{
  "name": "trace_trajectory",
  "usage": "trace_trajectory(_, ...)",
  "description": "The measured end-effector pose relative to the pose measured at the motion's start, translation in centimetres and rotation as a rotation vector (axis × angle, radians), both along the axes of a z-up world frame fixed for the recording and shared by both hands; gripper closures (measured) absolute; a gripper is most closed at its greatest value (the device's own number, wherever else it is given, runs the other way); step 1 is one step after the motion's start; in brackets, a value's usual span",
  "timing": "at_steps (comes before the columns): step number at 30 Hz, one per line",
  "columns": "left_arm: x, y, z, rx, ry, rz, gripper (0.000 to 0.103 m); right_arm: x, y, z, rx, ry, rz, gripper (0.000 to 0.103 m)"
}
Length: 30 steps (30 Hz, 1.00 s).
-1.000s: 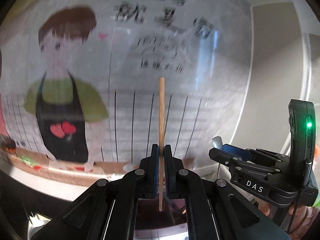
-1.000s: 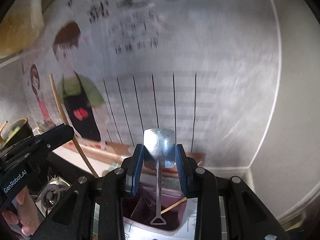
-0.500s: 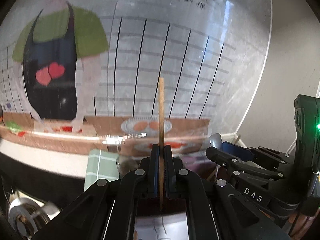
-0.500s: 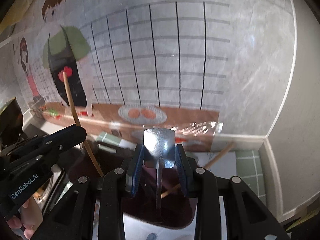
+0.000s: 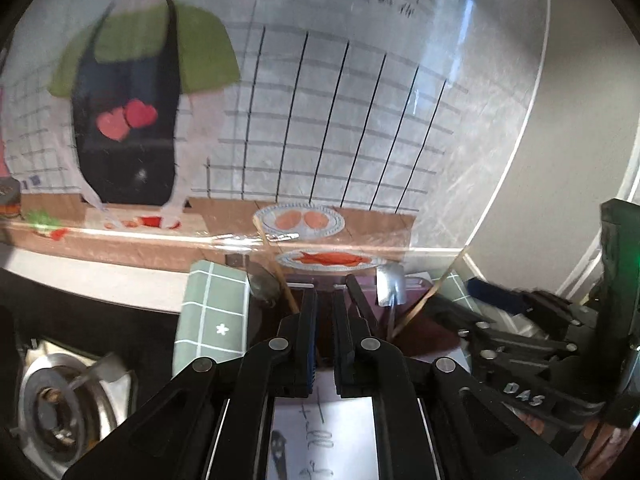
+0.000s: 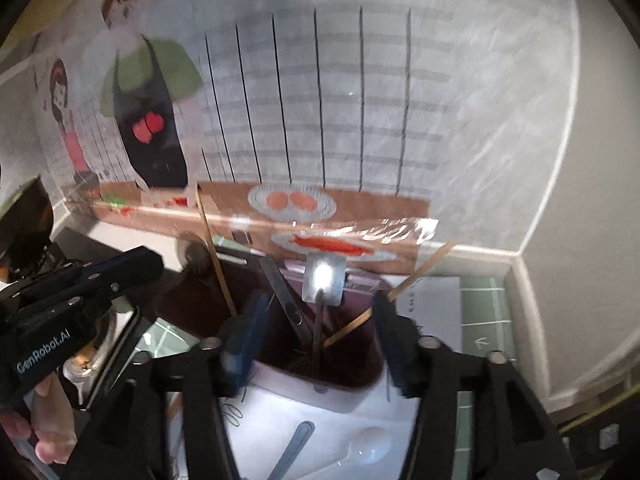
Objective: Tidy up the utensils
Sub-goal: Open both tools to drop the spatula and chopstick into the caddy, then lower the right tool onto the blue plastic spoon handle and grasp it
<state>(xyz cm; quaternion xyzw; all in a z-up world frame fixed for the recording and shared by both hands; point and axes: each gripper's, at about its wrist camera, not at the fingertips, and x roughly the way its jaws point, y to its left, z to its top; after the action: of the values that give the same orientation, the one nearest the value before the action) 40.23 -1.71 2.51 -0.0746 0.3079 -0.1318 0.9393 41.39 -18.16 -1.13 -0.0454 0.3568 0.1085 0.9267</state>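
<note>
A dark maroon utensil holder (image 6: pixel 340 364) stands right in front of both grippers. A shovel-shaped metal spoon (image 6: pixel 324 278) stands in it, as do two wooden chopsticks (image 6: pixel 214 256) and a dark flat utensil. My right gripper (image 6: pixel 316 336) is open wide around the holder's mouth and holds nothing. My left gripper (image 5: pixel 324 308) is open a narrow gap and empty; the left chopstick (image 5: pixel 276 266) leans just beyond it. The spoon (image 5: pixel 390 284) also shows in the left wrist view.
A cartoon-printed wall panel (image 5: pixel 320 120) rises close behind the holder. A green checked cloth (image 5: pixel 212 320) lies left of it. A gas burner (image 5: pixel 60 404) sits at lower left. White paper with a plastic spoon (image 6: pixel 368 446) lies below the right gripper.
Both grippers came down to the holder and opened. The left let go of the chopstick and the right let go of the metal spoon; both now stand in the holder.
</note>
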Motion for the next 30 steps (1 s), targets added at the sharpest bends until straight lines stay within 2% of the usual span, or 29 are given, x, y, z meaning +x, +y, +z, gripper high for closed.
trace_trajectory(1, -0.6, 0.1, 0.5, 0.009, -0.010, 0.007, 0.092, -0.6, -0.2, 0.7, -0.003, -0.020, -0.013, 0.035)
trace_trajectory(3, -2.2, 0.4, 1.6, 0.032, -0.031, 0.021, 0.081, -2.0, -0.7, 2.1, -0.020, -0.058, -0.033, 0.032)
trace_trajectory(5, -3.8, 0.8, 2.3, 0.046, -0.050, 0.039, 0.053, -3.3, -0.9, 3.1, -0.046, -0.083, -0.041, 0.022)
trace_trajectory(8, -6.2, 1.1, 2.8, 0.064, -0.089, 0.065, 0.032, -5.0, -1.2, 3.9, -0.077, -0.096, -0.041, 0.017)
trace_trajectory(9, -6.9, 1.2, 2.9, 0.070, -0.098, 0.068, 0.028, -5.7, -1.3, 4.1, -0.089, -0.102, -0.041, 0.017)
trace_trajectory(11, -8.3, 1.3, 3.2, 0.085, -0.122, 0.095, 0.011, -6.7, -1.4, 4.1, -0.114, -0.110, -0.039, 0.011)
trace_trajectory(13, -9.8, 1.4, 3.5, 0.099, -0.163, 0.140, 0.003, -8.0, -1.3, 4.0, -0.144, -0.129, -0.031, 0.007)
trace_trajectory(17, -11.8, 2.1, 3.8, 0.091, -0.218, 0.212, 0.000, -10.2, -0.5, 3.1, -0.221, -0.156, 0.008, 0.004)
trace_trajectory(21, -12.6, 2.9, 2.5, 0.077, -0.238, 0.251, 0.000, -11.5, 0.3, 0.6, -0.241, -0.116, 0.057, 0.002)
trace_trajectory(27, -12.6, 3.8, -2.3, 0.103, -0.103, 0.252, 0.000, -11.5, 0.2, -4.7, -0.191, 0.050, 0.085, 0.002)
trace_trajectory(30, -12.6, 4.8, -5.0, 0.099, -0.031, 0.281, 0.000, -10.6, -0.2, -6.8, -0.190, 0.124, 0.079, 0.008)
